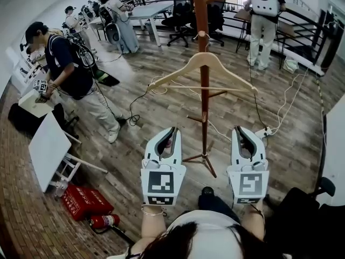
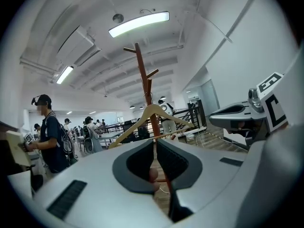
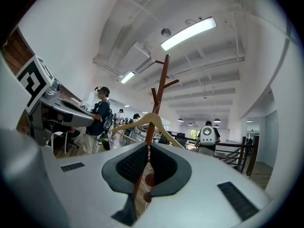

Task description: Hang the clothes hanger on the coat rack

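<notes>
Head view shows the wooden clothes hanger [image 1: 215,61] hanging by its hook from the coat rack [image 1: 200,4], so I judge the hanging done, with only backing away left. My left gripper [image 1: 171,129] and right gripper [image 1: 240,129] hover short of it, jaws closed on nothing. I count one hanger, one rack and two grippers.

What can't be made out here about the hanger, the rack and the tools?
- Hanger hook: head view, too small against the pole to show which peg carries it.
- Coat rack top: cut off by the head view's upper edge.
- Rack feet: both gripper views, hidden behind the left tool and right tool bodies.
</notes>
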The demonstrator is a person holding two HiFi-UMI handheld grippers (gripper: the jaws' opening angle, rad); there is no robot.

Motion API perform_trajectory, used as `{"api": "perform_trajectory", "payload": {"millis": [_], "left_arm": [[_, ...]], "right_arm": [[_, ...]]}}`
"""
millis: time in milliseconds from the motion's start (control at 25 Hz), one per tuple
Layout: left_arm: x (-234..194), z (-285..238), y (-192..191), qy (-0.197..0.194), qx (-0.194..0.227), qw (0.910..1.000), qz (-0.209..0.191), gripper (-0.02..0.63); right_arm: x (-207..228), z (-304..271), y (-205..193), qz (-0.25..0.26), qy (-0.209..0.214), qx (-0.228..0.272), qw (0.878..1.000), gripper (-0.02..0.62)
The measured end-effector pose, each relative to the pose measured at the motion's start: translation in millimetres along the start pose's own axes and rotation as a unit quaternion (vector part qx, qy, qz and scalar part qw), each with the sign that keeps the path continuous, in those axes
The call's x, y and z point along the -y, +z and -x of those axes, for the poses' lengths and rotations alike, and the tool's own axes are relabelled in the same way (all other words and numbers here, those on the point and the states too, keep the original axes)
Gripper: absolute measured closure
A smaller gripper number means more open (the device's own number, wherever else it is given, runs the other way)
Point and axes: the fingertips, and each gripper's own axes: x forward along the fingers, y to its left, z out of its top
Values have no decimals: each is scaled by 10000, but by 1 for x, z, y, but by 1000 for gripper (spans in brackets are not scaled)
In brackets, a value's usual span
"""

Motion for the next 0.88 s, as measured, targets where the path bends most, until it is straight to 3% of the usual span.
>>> {"api": "perform_trajectory", "payload": {"millis": [320, 600, 880], "left_arm": [[3, 43, -1, 37, 103, 9998, 139, 592], [10, 77, 0, 32, 232, 9995, 231, 594], [19, 104, -3, -11, 276, 9989, 379, 594]], "right_arm": [[-19, 34, 4, -46, -7, 12, 10000, 551], [-36, 67, 10, -475, 55, 148, 9987, 552], [-51, 95, 14, -392, 120, 228, 9989, 552]]}}
